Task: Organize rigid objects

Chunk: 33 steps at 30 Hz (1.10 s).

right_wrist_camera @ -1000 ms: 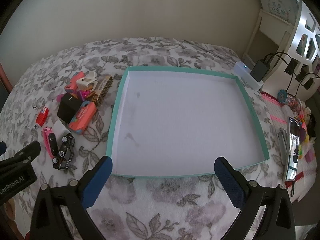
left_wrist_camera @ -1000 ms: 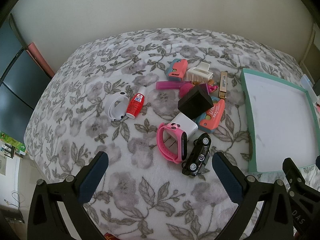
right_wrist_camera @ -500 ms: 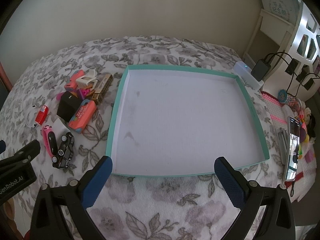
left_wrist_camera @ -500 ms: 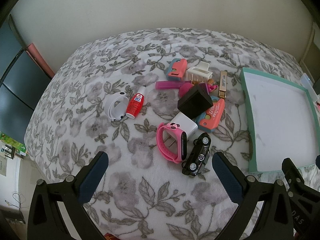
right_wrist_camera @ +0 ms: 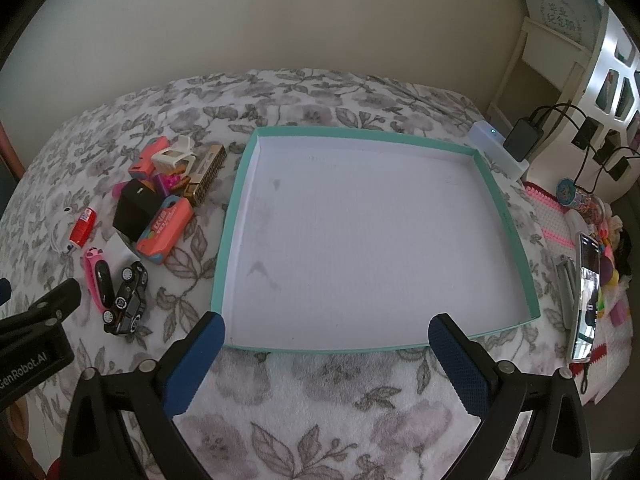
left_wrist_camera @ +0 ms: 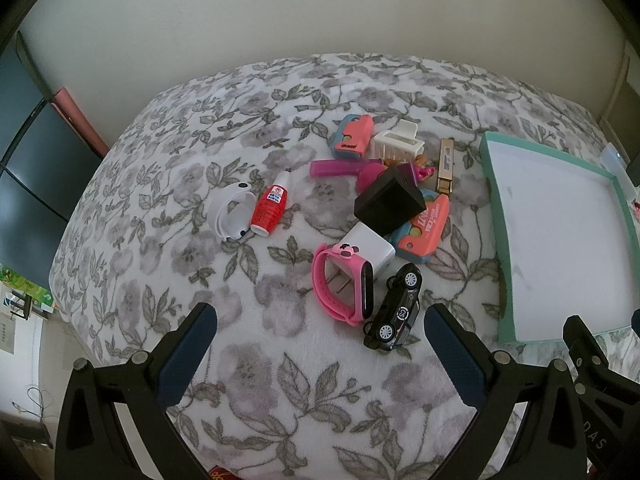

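Almost nothing had changed over the last second: in both views the scene only drifted slightly, and every object lay where it had been. We took that to mean the sorting had not yet begun, since the teal-rimmed tray was bare inside.

Our left hand-held gripper hovered above the floral bed cover, jaws spread wide and holding nothing, at the bottom of its frame. Just above it, at centre right, lay the black toy car touching the pink watch, which looped around the prongs of a white charger. Higher up the pile held a black box, a coral case, a white hair claw and a harmonica. A red glue bottle rested beside a white band at centre left.

Our right hand-held gripper hung over the tray's near edge, equally wide and empty. The car looked to us the nearest pick for the left one.
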Motion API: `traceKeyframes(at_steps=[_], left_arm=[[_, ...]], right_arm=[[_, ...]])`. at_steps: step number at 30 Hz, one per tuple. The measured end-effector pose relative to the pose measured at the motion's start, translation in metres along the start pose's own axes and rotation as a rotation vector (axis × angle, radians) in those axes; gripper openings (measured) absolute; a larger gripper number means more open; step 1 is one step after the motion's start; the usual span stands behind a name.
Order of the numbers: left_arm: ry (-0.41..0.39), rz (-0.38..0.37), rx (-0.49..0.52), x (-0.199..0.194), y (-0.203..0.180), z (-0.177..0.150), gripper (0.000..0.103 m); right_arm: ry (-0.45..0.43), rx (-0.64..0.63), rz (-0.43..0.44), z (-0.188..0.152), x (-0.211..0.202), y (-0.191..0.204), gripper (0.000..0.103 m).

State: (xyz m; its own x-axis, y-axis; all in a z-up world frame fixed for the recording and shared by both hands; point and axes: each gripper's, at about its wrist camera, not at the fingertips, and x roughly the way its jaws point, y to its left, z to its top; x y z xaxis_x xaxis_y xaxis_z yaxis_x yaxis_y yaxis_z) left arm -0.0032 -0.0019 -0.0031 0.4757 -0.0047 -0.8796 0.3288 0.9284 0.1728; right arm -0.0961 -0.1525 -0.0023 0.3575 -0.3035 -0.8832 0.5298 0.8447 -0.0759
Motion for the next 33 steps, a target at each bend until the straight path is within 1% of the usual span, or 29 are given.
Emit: traceKeyframes(at_steps=[26,28,31,33], left_arm=[[0.001,0.0,0.001,0.0,-0.001,0.001,0.103],[0.001,-0.004,-0.006,0.0,0.001,0.0,0.103],[0.009,-0.03,-0.014,-0.002,0.005,0.002,0.103],[0.015,-0.046,-0.018,-0.002,0.012,0.007,0.103]], right_arm=[[0.01,-0.004,-0.002,-0.001,0.002,0.001,0.103],[0.009,-0.005,-0.001,-0.001,0.002,0.001,0.103],[0.012,-0.004,0.002,-0.001,0.001,0.001,0.103],[0.011,0.005,0.019,0.001,-0.002,0.0,0.103]])
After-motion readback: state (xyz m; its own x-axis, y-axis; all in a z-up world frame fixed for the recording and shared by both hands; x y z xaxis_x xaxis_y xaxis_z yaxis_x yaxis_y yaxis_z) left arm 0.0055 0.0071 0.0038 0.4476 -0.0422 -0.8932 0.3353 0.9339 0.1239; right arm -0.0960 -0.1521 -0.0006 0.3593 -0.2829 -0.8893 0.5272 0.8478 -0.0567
